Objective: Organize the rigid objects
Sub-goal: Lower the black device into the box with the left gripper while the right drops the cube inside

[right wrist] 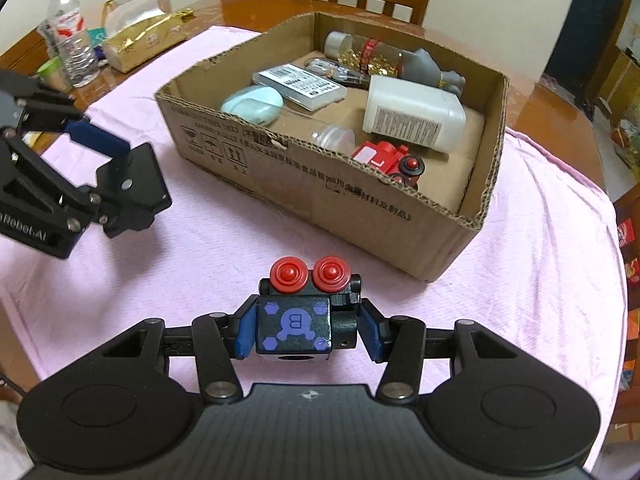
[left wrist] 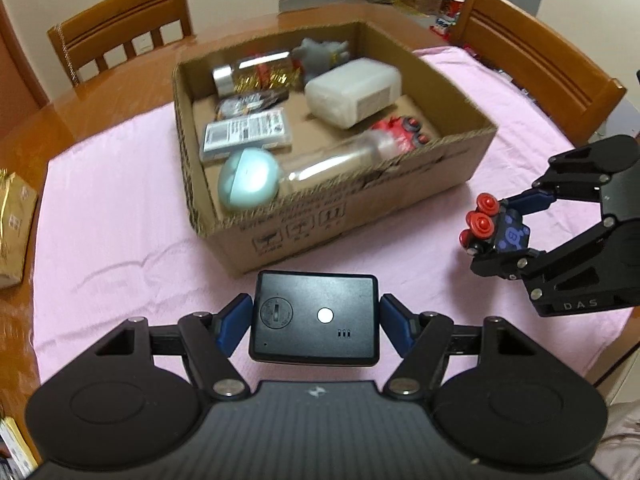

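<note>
Pink cloth covers the wooden table under the corrugated cardboard box. Only the right wrist view catches the clear water bottle and gold bag off to the side. The left gripper is clamped on a flat black device; the right gripper pinches a blocky toy train car with round red wheels, both held near the box.

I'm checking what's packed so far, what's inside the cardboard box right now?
Inside the cardboard box: a white jug, red toy car, mint case, clear bottle, glitter tube, grey figure and flat packets. Anything beneath them is covered.
</note>
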